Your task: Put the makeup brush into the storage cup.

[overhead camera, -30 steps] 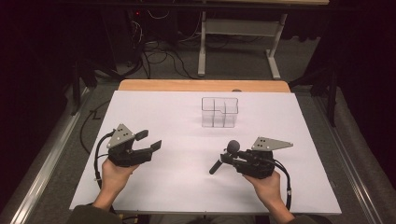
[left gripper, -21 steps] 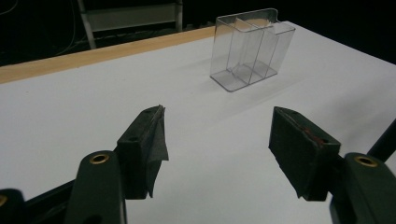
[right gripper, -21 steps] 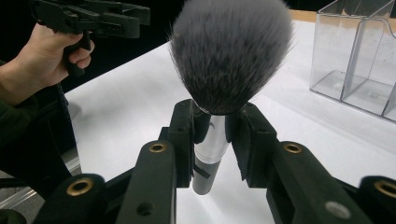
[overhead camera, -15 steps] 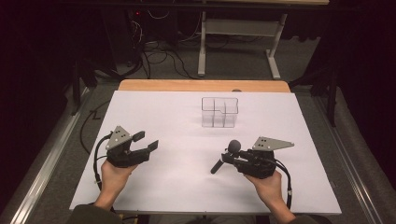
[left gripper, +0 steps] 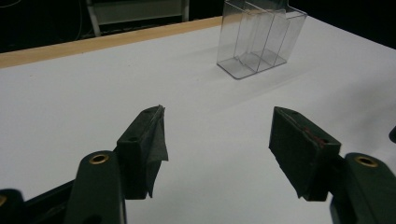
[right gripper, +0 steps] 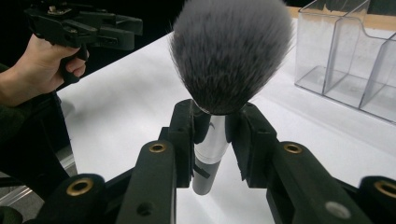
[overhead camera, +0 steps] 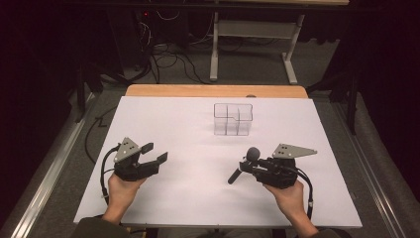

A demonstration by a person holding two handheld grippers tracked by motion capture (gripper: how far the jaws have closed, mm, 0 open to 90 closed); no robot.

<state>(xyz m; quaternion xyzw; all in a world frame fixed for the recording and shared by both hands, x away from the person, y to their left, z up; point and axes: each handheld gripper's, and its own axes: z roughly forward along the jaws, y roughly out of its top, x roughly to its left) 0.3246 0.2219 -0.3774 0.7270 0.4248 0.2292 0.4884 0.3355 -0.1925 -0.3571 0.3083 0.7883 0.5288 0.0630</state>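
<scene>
A person seated at a white surface (overhead camera: 198, 129) holds a two-jaw gripper in each hand. The right gripper (overhead camera: 246, 167) pinches a makeup brush (overhead camera: 242, 166) by its silver ferrule, jaws pressed against it from both sides; in the right gripper view the brush (right gripper: 219, 93) stands upright between the black jaws, its dense grey bristles with paler tips fanned out above them and a dark handle below. From above, the brush lies across the front of the right gripper, bristle head toward the far side of the surface and handle toward the person, just above the white sheet at right of centre. The left gripper (overhead camera: 154, 153), well apart at the left, has its jaws spread with nothing between them, as the left gripper view (left gripper: 217, 144) shows. A clear plastic organizer (overhead camera: 233, 119) with several upright compartments stands beyond both grippers near the far middle of the surface, a wooden edge (overhead camera: 213, 90) behind it. No brand, label or writing can be read on the brush, the organizer or the grippers.
</scene>
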